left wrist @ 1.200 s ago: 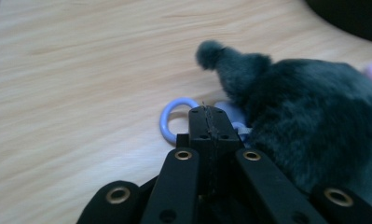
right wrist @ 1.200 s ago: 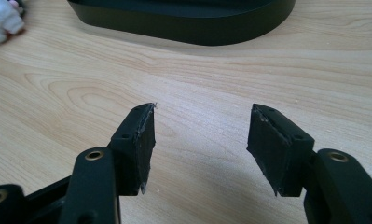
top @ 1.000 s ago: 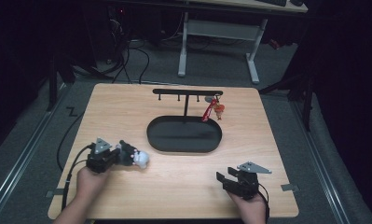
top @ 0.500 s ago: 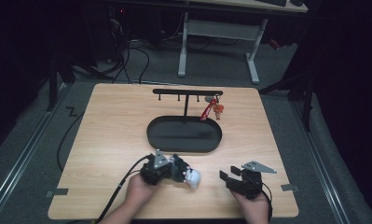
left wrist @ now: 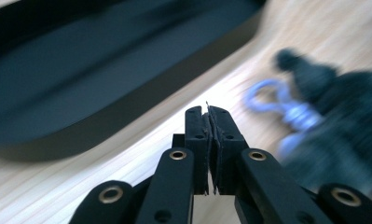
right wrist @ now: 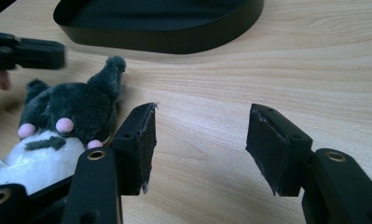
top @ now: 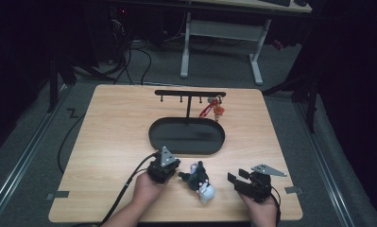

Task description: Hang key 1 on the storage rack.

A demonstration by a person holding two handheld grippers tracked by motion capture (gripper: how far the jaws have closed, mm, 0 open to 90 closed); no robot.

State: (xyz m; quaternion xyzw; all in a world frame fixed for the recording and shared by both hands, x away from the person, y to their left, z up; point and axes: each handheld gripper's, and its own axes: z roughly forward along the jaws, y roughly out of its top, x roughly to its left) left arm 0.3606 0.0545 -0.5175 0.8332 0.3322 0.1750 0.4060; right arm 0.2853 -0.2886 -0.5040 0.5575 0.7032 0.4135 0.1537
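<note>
A small plush toy (top: 199,182), dark grey above and white below with pink dots, lies on the table near the front edge, between the two grippers. My left gripper (top: 179,175) points at it from the left with its jaws shut and nothing between them. In the left gripper view the pads meet (left wrist: 208,109), and the toy's blue loop (left wrist: 272,100) lies just to their right, apart from them. My right gripper (top: 231,178) rests right of the toy, open (right wrist: 202,116), with bare wood between its pads. The toy (right wrist: 67,116) sits beside its left jaw.
A black oval tray (top: 158,142) stands mid-table behind the toy, its rim close ahead in both gripper views (left wrist: 81,135) (right wrist: 165,44). A black hook rack (top: 191,93) rises behind the tray, with a red keychain (top: 213,110) hanging at its right end.
My left hand has swept right along the table's front from the left side to the middle, bringing the plush toy with it. The toy now lies on the wood. The right gripper has stayed put.
</note>
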